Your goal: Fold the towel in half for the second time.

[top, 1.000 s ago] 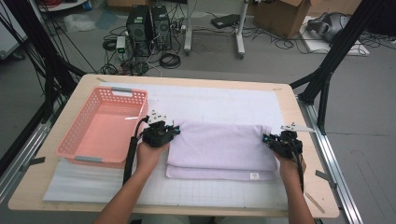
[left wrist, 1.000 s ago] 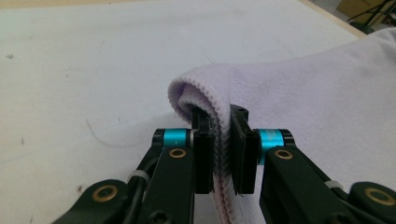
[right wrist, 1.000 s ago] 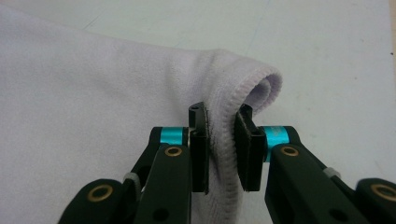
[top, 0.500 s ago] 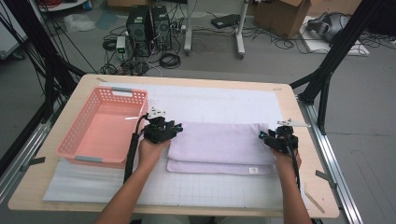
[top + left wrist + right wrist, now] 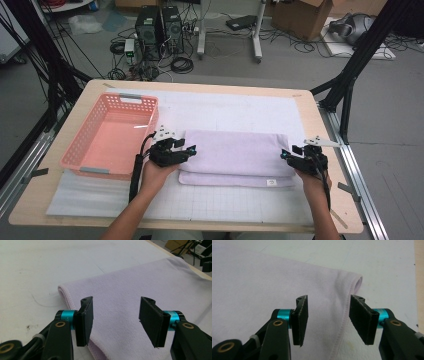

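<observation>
A lilac towel [image 5: 234, 156], folded into a long strip, lies flat on the white mat in the middle of the table. My left gripper [image 5: 186, 151] hovers at the towel's left end, open, with the folded hem [image 5: 72, 302] under its jaws and nothing gripped. At the right end my right gripper [image 5: 286, 156] is open too, its jaws over the towel's seamed edge [image 5: 342, 315] and rolled corner [image 5: 358, 281]. A small white label [image 5: 271, 182] shows on the towel's near layer.
A pink plastic basket [image 5: 89, 150] sits empty at the left of the table, close to my left hand. The white gridded mat [image 5: 230, 107] spreads beyond the towel. The wooden table edge [image 5: 325, 140] runs just right of my right gripper.
The towel's upper layer has been drawn toward me, so less of the lower layer shows. Both hands have shifted slightly nearer and stand open at the ends.
</observation>
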`<state>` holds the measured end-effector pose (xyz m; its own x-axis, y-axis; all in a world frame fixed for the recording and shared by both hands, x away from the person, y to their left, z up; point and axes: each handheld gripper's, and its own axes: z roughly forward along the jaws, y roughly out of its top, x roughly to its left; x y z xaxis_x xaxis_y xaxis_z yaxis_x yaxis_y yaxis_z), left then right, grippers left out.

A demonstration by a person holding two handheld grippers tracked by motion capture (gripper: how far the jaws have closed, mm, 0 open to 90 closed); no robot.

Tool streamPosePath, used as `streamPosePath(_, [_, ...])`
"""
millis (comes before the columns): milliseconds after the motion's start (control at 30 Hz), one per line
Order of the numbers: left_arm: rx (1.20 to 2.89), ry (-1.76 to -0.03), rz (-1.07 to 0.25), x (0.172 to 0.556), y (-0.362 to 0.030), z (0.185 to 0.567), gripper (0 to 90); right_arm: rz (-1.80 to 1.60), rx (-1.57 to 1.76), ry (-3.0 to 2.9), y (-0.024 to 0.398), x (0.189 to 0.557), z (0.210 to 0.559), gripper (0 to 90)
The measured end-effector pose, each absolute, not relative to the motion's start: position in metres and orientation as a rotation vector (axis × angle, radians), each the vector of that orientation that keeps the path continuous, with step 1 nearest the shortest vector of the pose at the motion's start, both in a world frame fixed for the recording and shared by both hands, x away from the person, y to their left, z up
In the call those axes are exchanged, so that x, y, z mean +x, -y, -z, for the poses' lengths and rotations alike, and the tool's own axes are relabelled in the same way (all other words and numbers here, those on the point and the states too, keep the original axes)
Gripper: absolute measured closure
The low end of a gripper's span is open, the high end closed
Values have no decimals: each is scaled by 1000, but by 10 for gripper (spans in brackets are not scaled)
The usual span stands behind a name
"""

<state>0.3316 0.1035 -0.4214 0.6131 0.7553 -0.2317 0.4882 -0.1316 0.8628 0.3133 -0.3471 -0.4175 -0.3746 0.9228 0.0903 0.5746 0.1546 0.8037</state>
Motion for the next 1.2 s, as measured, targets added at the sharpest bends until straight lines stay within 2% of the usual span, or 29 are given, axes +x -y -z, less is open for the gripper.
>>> streamPosePath(367, [1828,-1022,-262,307,-112,434,478,-1134,1402,-2031,358,285,416,484])
streamPosePath(633, [1846,-1048,-235,298,-117,441,492,-1161,1419,-2035,366,260,427,494])
streamPosePath(767, [1847,-1057,-220,296,-119,442,535,-1156,1431,-2050,370,256,431,504])
streamPosePath(867, [1865,-1061,-214,295,-116,446,591,-1178,1428,-2060,370,258,433,540])
streamPosePath(933, [1877,-1065,-216,295,-114,447,661,-1170,1436,-2080,368,261,436,573])
streamPosePath(1000, [1888,-1060,-230,294,-113,448,748,-1165,1437,-2112,367,264,440,658])
streamPosePath(1067, [1887,-1058,-242,293,-113,447,806,-1166,1436,-2133,366,264,442,814])
streamPosePath(1200, [1865,-1045,-255,290,-115,443,834,-1166,1422,-2131,368,262,438,843])
